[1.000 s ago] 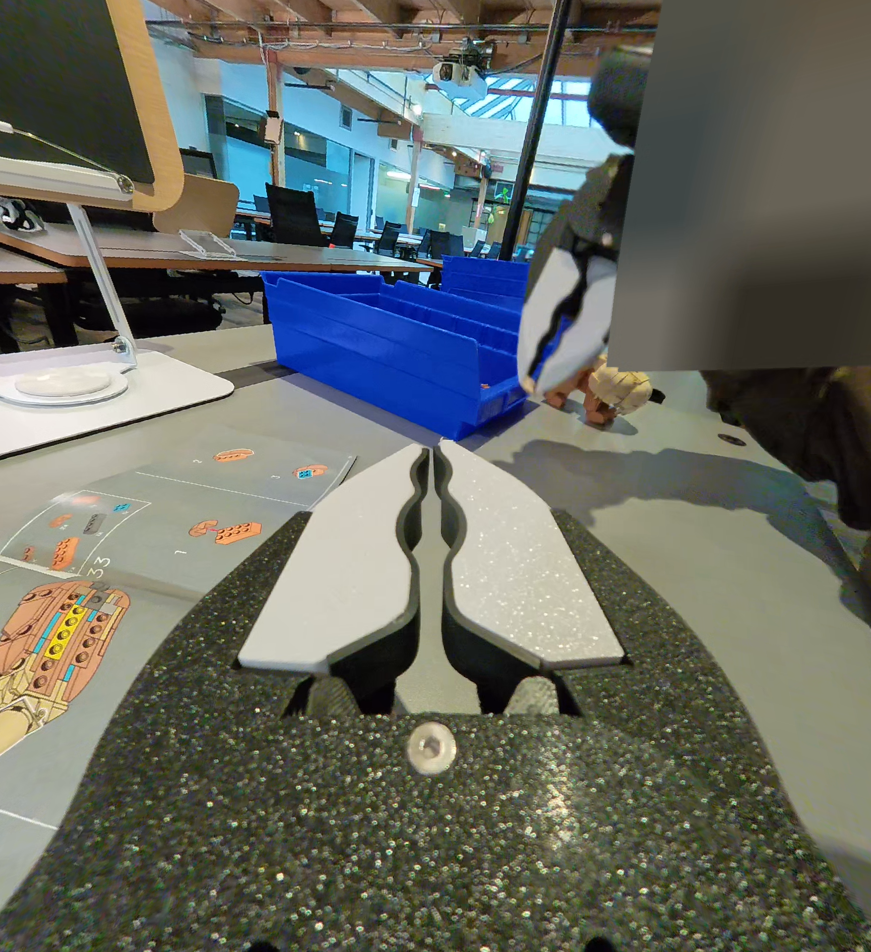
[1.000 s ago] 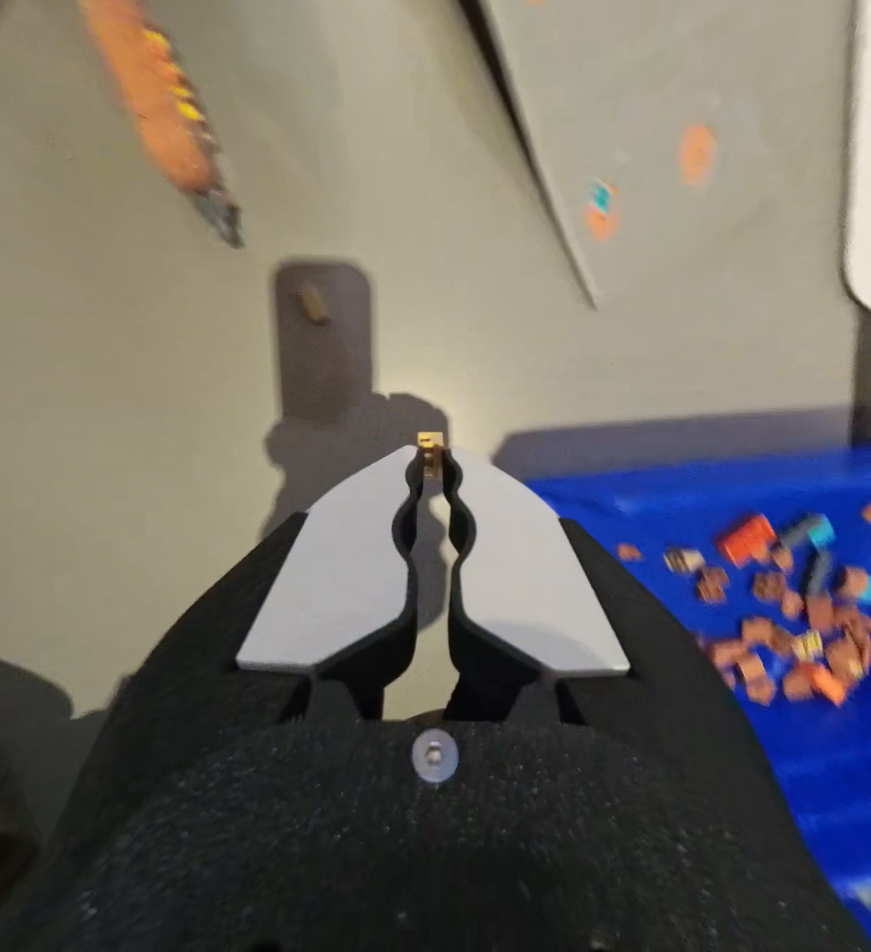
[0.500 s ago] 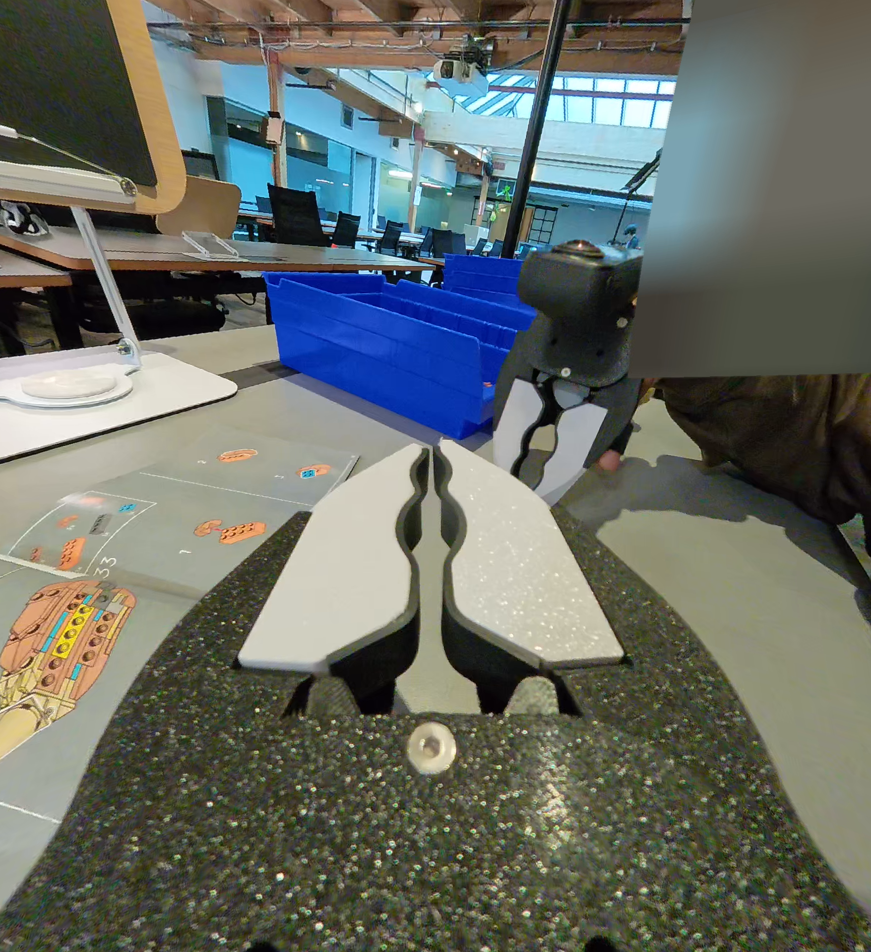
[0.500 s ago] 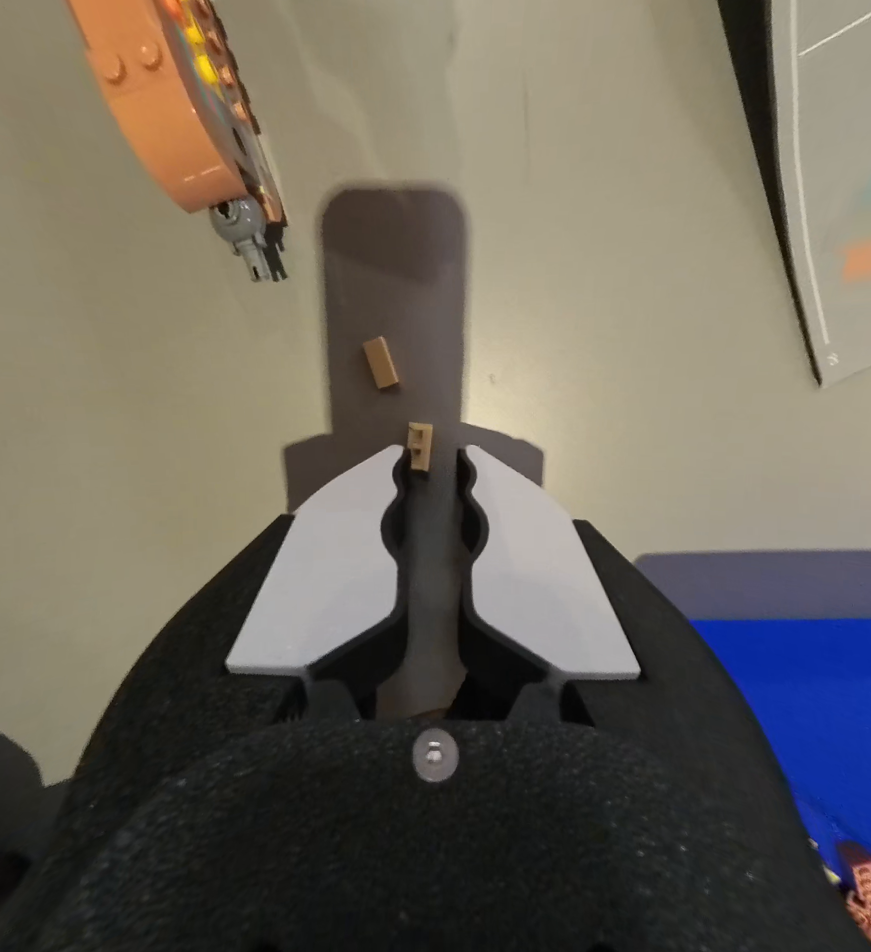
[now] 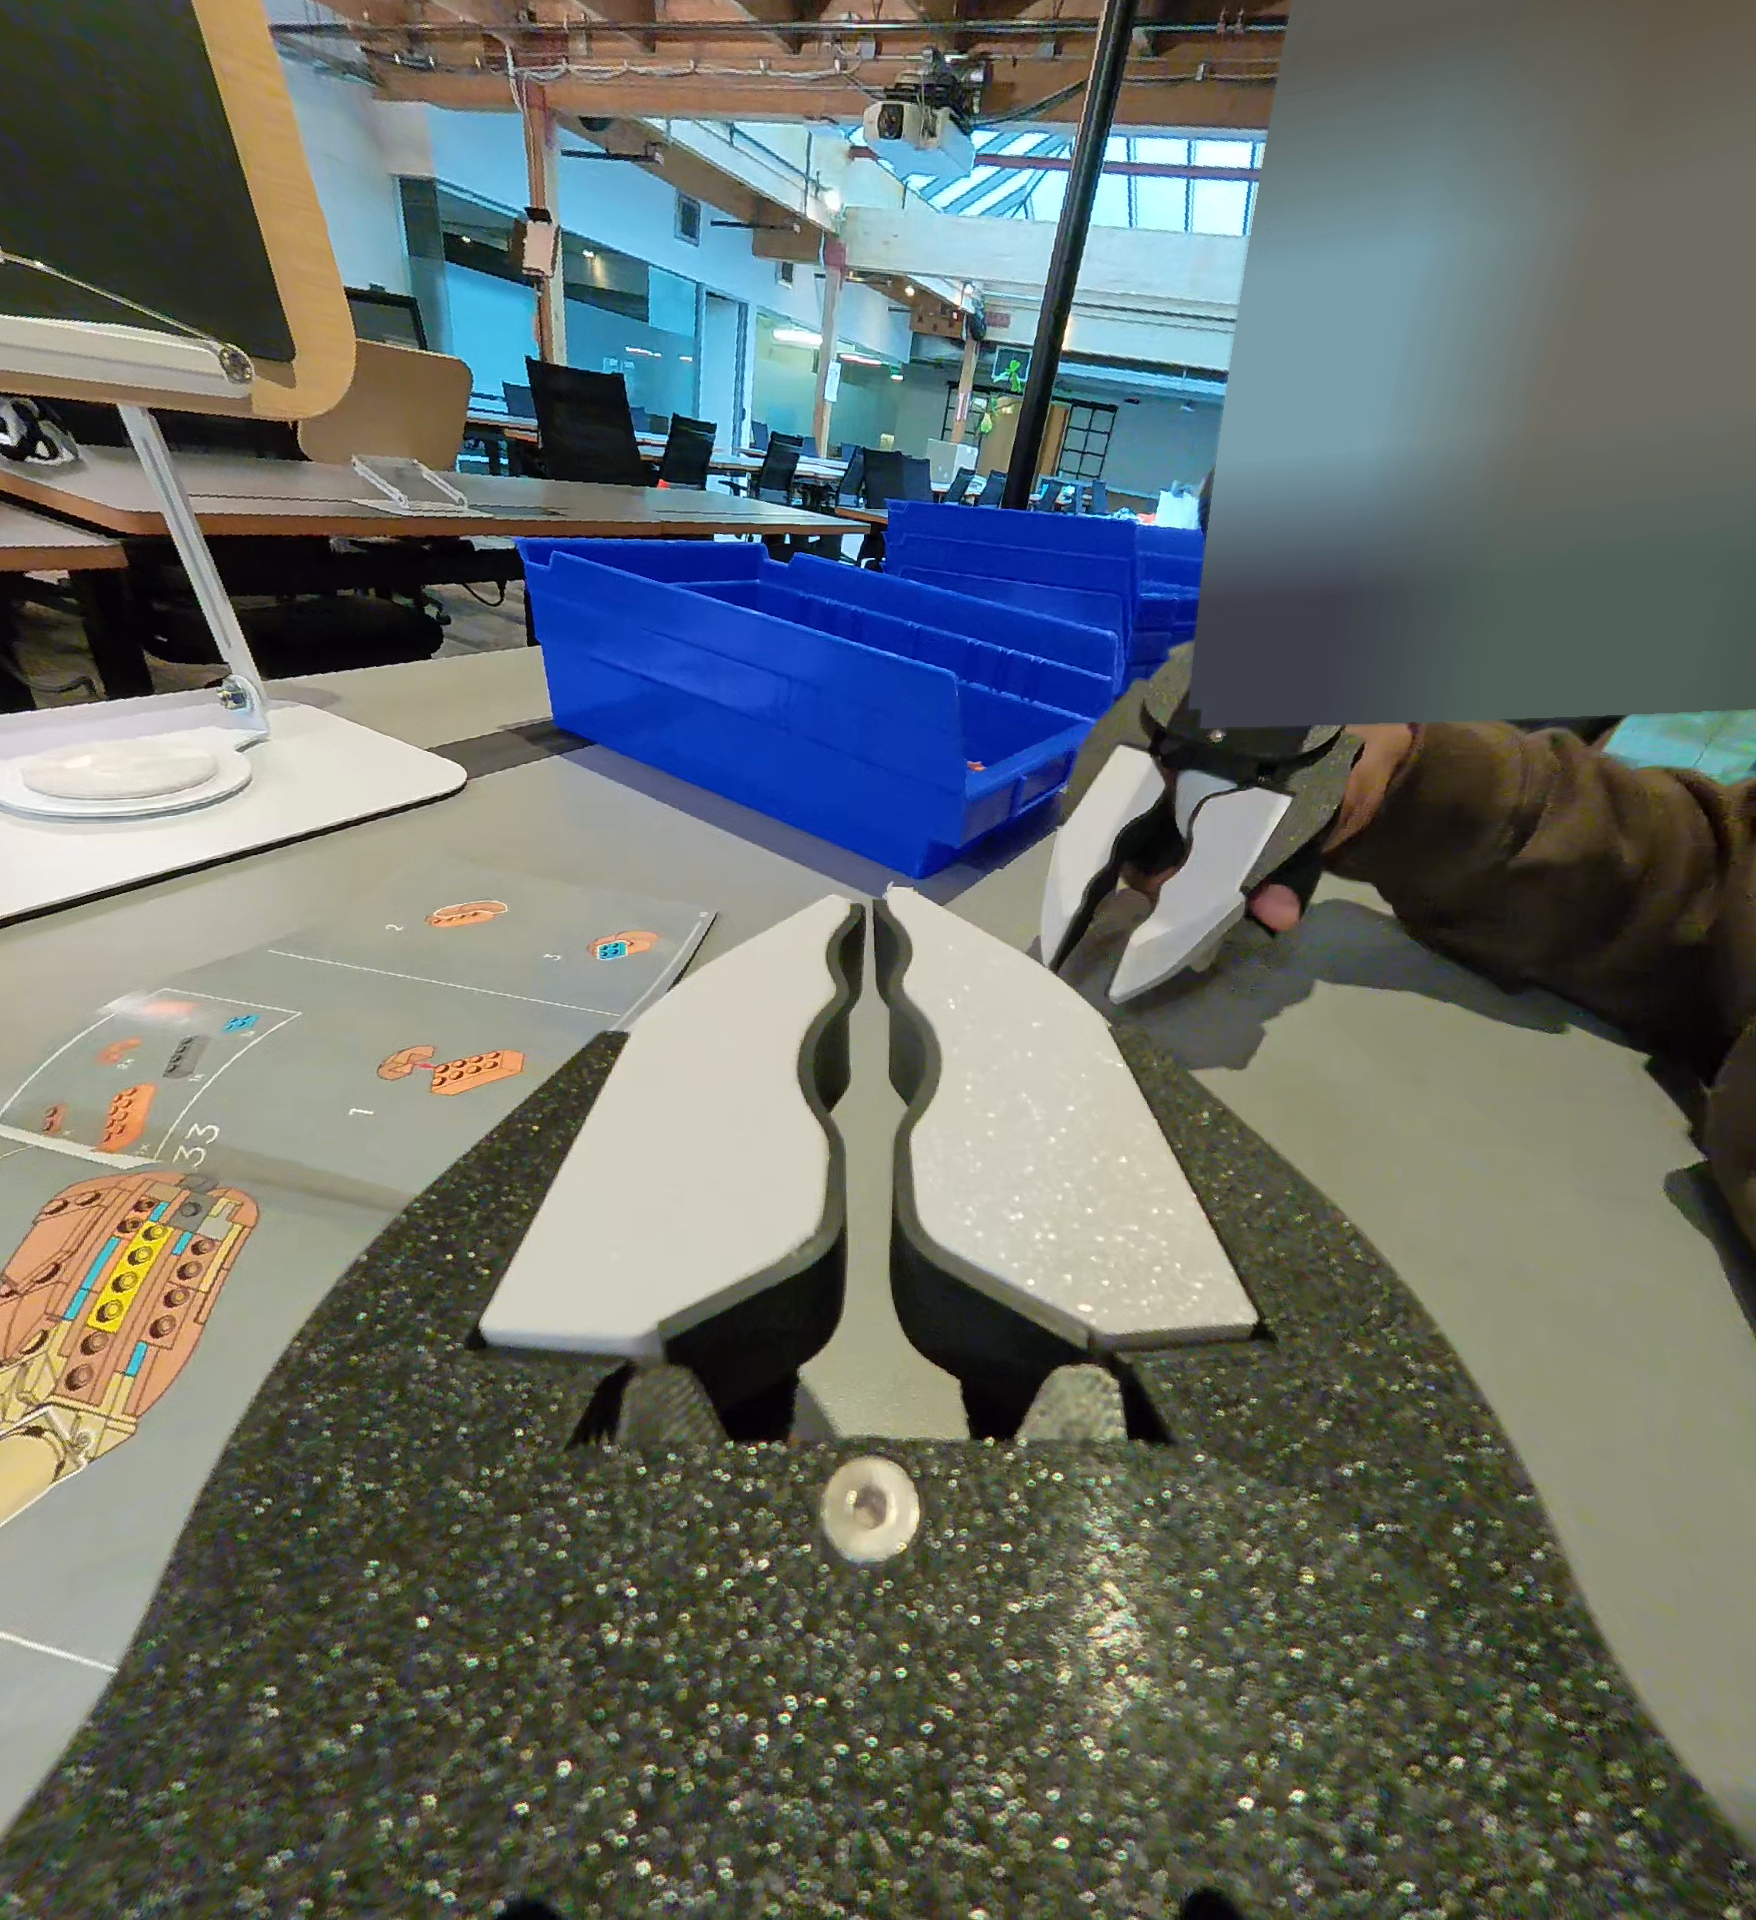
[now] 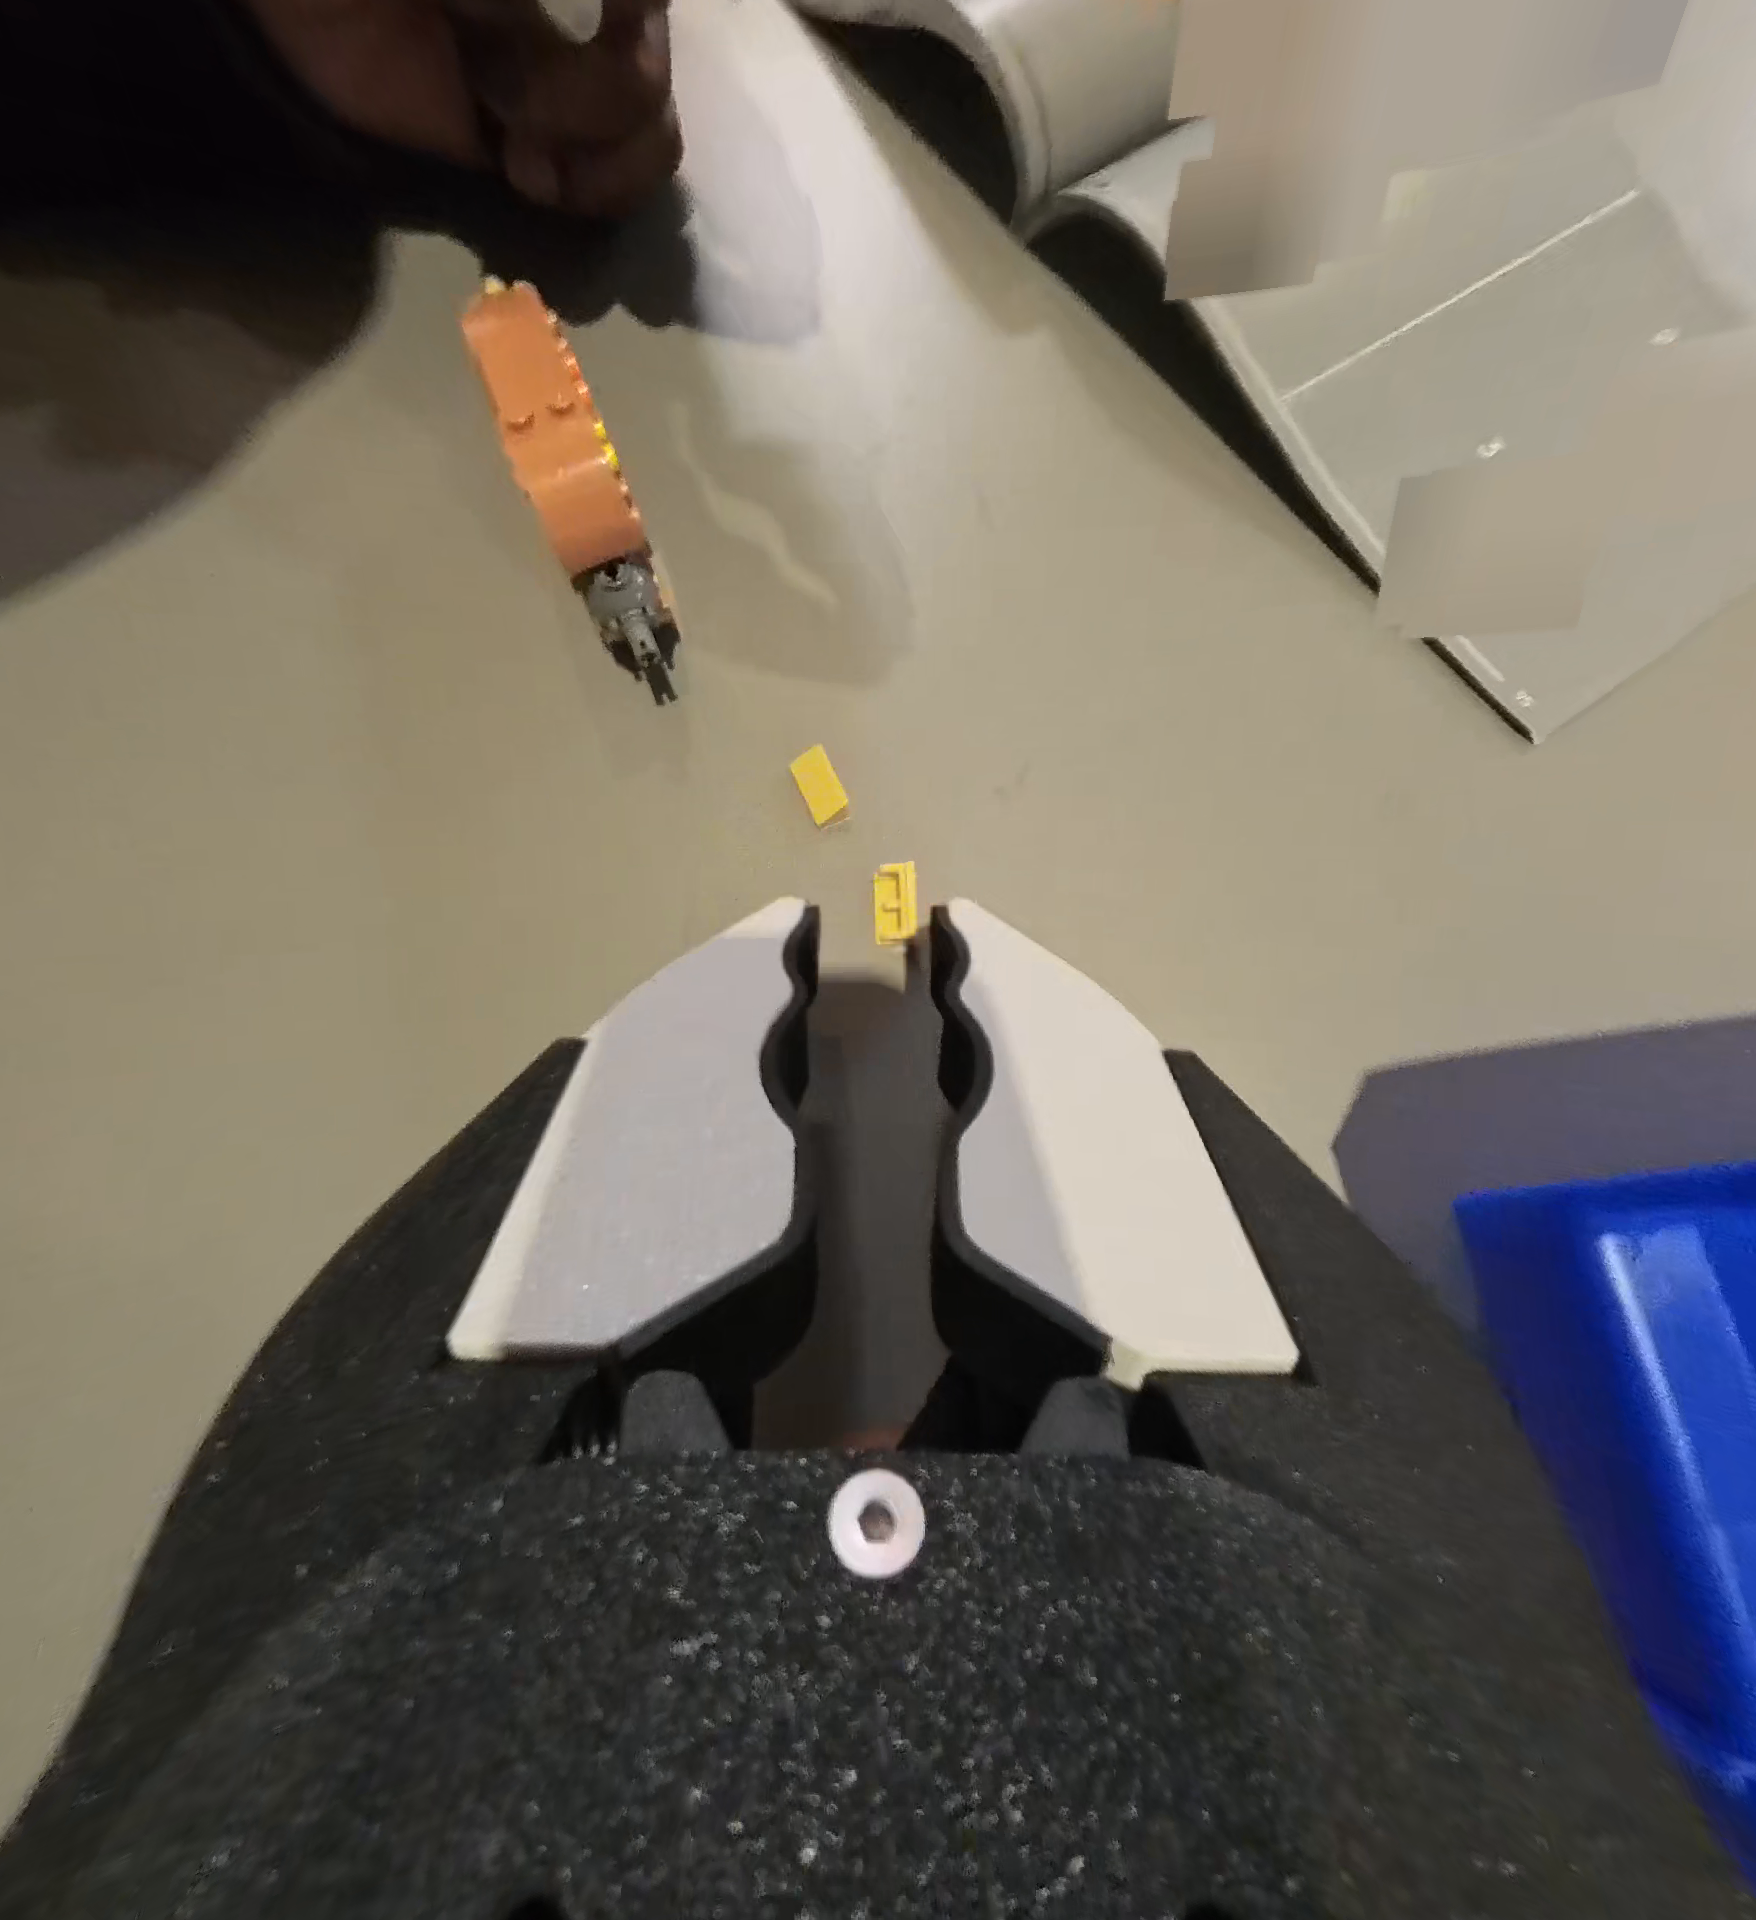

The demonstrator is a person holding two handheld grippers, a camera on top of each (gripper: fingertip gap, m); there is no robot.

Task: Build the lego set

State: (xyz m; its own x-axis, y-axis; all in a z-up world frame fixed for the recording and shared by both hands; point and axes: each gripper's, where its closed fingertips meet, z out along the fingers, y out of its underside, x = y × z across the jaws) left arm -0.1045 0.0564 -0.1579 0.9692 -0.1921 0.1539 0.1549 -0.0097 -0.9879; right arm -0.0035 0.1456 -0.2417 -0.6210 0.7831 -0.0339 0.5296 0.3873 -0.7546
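Note:
My right gripper (image 6: 872, 914) is open and low over the grey table. A small yellow piece (image 6: 895, 902) sits between its tips, close to the right finger and not clamped. A second yellow piece (image 6: 820, 788) lies a little farther ahead. The orange lego build (image 6: 562, 447), with a grey pin at its near end, lies beyond them to the left. My left gripper (image 5: 869, 906) is shut and empty, resting low over the table. In the left wrist view the right gripper (image 5: 1090, 977) shows just ahead to the right, open and pointing down.
A blue bin (image 5: 801, 717) stands behind the grippers; its corner also shows in the right wrist view (image 6: 1632, 1351). The open instruction booklet (image 5: 334, 1039) lies to the left. A white stand base (image 5: 178, 790) sits at far left. A person's brown sleeve (image 5: 1580, 883) lies along the right.
My right gripper moved from the bin to the table beside the build, came down and opened, releasing the small yellow piece. The left gripper has stayed still and shut.

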